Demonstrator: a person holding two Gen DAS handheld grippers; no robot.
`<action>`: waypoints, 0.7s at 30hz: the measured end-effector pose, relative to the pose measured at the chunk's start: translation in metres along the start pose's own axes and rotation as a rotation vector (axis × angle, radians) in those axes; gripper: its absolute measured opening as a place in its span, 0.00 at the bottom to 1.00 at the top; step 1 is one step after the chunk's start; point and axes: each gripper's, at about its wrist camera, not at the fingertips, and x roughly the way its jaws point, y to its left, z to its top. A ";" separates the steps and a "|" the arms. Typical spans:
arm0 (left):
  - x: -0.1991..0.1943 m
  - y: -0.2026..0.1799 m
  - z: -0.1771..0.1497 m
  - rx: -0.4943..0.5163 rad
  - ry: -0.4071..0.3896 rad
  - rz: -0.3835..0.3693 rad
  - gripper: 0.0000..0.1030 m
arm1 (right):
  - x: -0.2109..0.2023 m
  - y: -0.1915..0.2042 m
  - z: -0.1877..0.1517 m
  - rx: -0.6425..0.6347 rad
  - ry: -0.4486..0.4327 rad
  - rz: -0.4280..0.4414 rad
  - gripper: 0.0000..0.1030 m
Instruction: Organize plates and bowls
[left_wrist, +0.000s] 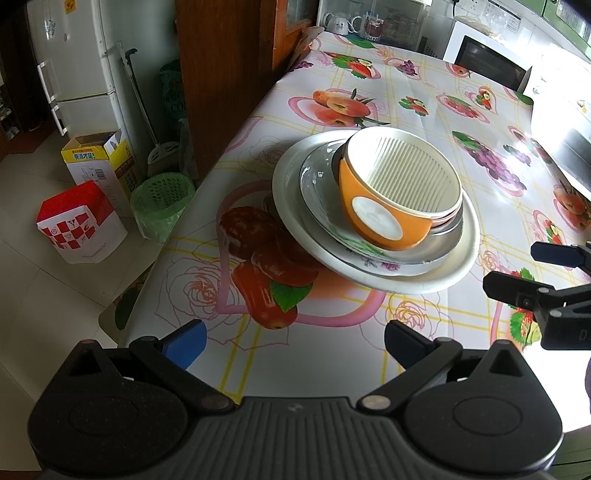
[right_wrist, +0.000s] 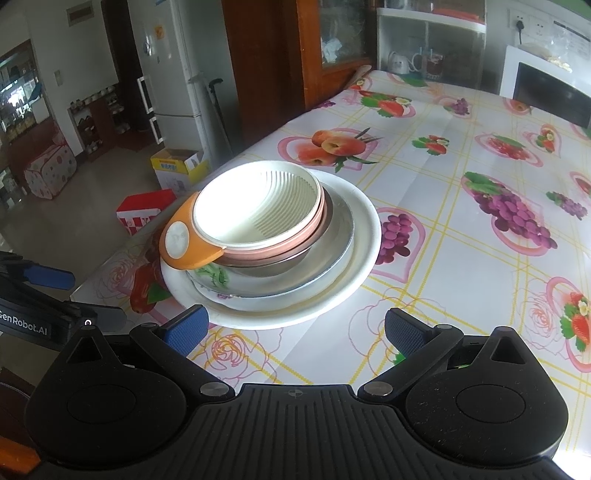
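A stack of dishes stands on the fruit-print table near its left edge. On top is an orange bowl (left_wrist: 384, 218) with a ribbed white inside (right_wrist: 258, 210), tilted and nested in a pink bowl (right_wrist: 295, 240). Below them lie a metal plate (left_wrist: 317, 177), a flowered plate (right_wrist: 236, 291) and a large white plate (left_wrist: 406, 284) (right_wrist: 351, 284). My left gripper (left_wrist: 295, 343) is open and empty, short of the stack. My right gripper (right_wrist: 295, 328) is open and empty, just before the white plate's near rim. The right gripper also shows at the right edge of the left wrist view (left_wrist: 524, 273).
The table (left_wrist: 424, 96) carries a microwave (right_wrist: 546, 88) and cups (left_wrist: 347, 22) at the far end. On the floor to the left are a green basket (left_wrist: 162, 203), a red-white box (left_wrist: 79, 221), a yellow carton (left_wrist: 99, 162) and a fridge (left_wrist: 70, 55).
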 end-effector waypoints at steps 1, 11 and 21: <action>-0.001 0.000 -0.001 0.001 0.000 -0.001 1.00 | 0.000 0.000 0.000 0.000 0.000 0.001 0.99; 0.000 0.000 -0.001 0.003 0.000 0.001 1.00 | 0.000 0.003 0.000 -0.005 -0.001 0.006 0.99; -0.001 0.001 -0.003 0.005 0.000 0.002 1.00 | 0.001 0.004 -0.001 -0.007 -0.001 0.008 0.99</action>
